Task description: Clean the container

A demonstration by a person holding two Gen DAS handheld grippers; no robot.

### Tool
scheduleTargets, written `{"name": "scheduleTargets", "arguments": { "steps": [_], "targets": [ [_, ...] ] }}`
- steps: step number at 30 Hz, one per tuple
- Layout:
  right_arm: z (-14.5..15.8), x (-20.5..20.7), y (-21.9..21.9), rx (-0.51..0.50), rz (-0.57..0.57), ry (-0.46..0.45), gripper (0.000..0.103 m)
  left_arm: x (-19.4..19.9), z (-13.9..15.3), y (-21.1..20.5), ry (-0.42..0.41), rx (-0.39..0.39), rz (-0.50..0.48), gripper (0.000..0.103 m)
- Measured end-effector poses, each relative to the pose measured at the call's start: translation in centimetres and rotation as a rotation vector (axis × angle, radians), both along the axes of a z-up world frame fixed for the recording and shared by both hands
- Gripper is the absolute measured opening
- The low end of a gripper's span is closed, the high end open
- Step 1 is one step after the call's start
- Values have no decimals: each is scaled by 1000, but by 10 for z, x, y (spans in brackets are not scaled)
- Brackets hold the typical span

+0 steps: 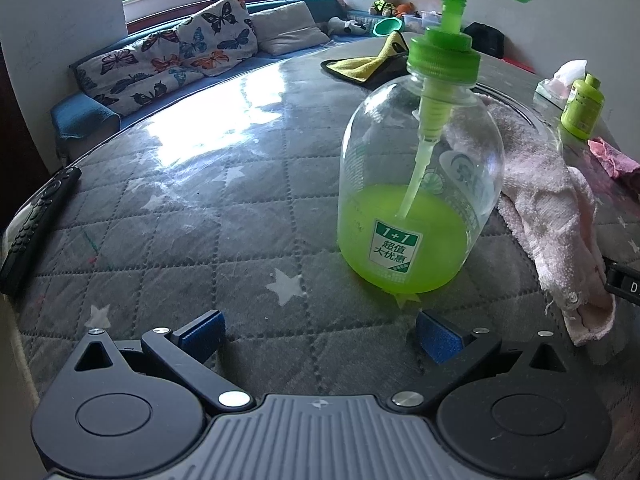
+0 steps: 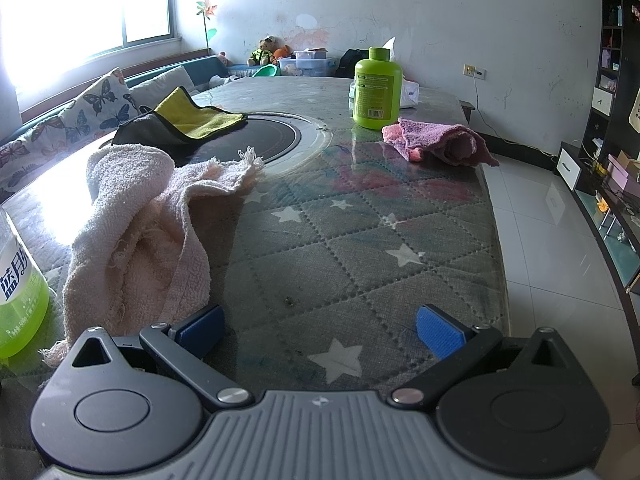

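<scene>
A clear pump bottle (image 1: 416, 184) with a green pump head and green liquid in its lower third stands upright on the table, just ahead and right of my left gripper (image 1: 320, 334), which is open and holds nothing. Part of the same bottle (image 2: 18, 292) shows at the left edge of the right wrist view. A pale pink towel (image 1: 552, 208) lies crumpled right of the bottle. That towel (image 2: 132, 224) lies ahead and left of my right gripper (image 2: 320, 330), which is open and empty, its left finger close to the cloth's edge.
The table (image 2: 340, 248) has a grey quilted star cover under glass and a dark round inset (image 2: 264, 136). On it lie a yellow-black cloth (image 2: 188, 116), a purple-pink cloth (image 2: 436, 140), a lime bottle (image 2: 376, 88) and a tissue pack (image 1: 556, 80). A remote (image 1: 36, 220) lies at the left edge. Tiled floor is to the right.
</scene>
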State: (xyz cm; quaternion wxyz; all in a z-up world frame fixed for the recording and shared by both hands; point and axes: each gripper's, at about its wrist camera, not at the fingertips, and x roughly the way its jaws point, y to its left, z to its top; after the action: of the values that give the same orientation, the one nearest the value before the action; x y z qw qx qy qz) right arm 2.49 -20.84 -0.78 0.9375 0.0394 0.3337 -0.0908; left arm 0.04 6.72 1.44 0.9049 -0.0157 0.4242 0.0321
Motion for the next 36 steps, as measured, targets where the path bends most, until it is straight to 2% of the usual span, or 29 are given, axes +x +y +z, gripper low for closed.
{"name": "scheduleTargets", "arguments": {
  "steps": [14, 36],
  "targets": [
    [4, -5, 0, 4, 7, 32, 103, -4, -1, 1, -6, 2, -1, 103],
    [15, -43, 18, -54, 124, 85, 103, -10, 0, 3, -13, 4, -22, 103]
  ]
}}
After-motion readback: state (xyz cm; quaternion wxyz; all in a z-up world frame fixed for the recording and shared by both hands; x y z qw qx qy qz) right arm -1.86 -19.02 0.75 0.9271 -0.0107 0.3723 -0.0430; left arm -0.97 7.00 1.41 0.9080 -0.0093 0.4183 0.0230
